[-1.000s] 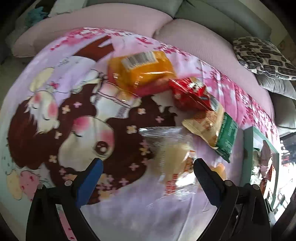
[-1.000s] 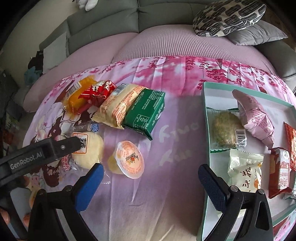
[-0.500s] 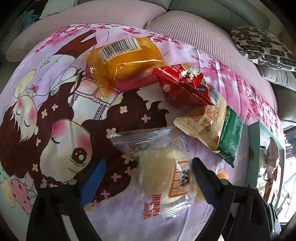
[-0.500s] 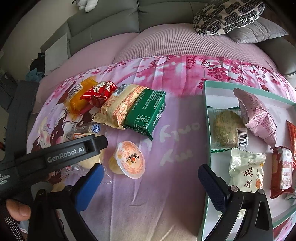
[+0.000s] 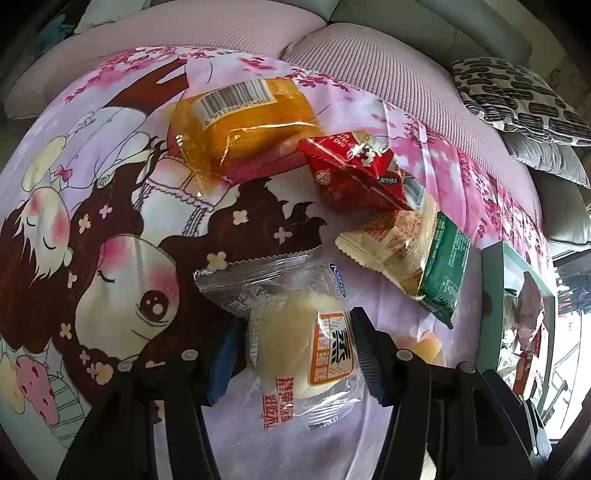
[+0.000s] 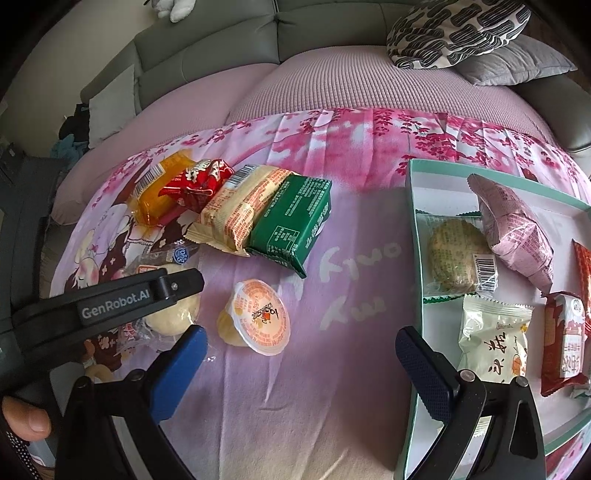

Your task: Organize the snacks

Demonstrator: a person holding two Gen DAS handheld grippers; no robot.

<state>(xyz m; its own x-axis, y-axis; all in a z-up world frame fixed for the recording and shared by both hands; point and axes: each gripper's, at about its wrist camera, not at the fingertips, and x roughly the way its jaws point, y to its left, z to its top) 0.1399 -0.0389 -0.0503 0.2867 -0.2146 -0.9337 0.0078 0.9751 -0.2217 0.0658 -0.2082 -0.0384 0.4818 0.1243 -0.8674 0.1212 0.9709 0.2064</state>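
Note:
A pale round bun in a clear wrapper [image 5: 295, 339] lies on the pink cartoon cloth. My left gripper [image 5: 297, 350] straddles it and its jaws are closing, with both pads against the wrapper's sides. From the right wrist view, one of the left gripper's fingers [image 6: 177, 284] lies over the same bun [image 6: 173, 314]. My right gripper [image 6: 301, 343] hangs open above the cloth with nothing held. A jelly cup [image 6: 258, 317] sits just ahead of the right gripper's left finger. The teal tray [image 6: 410, 221] with several packed snacks is at the right.
Beyond the bun lie an orange pack [image 5: 251, 122], a red pack [image 5: 351, 173], a beige pack [image 5: 395, 240] and a green pack [image 5: 443, 269]. A sofa with a patterned pillow [image 6: 454, 29] runs along the back. A thumb [image 6: 26, 421] shows at the lower left.
My left gripper has come forward over the bun and its jaws have narrowed from wide apart to the wrapper's sides. The right gripper has stayed put.

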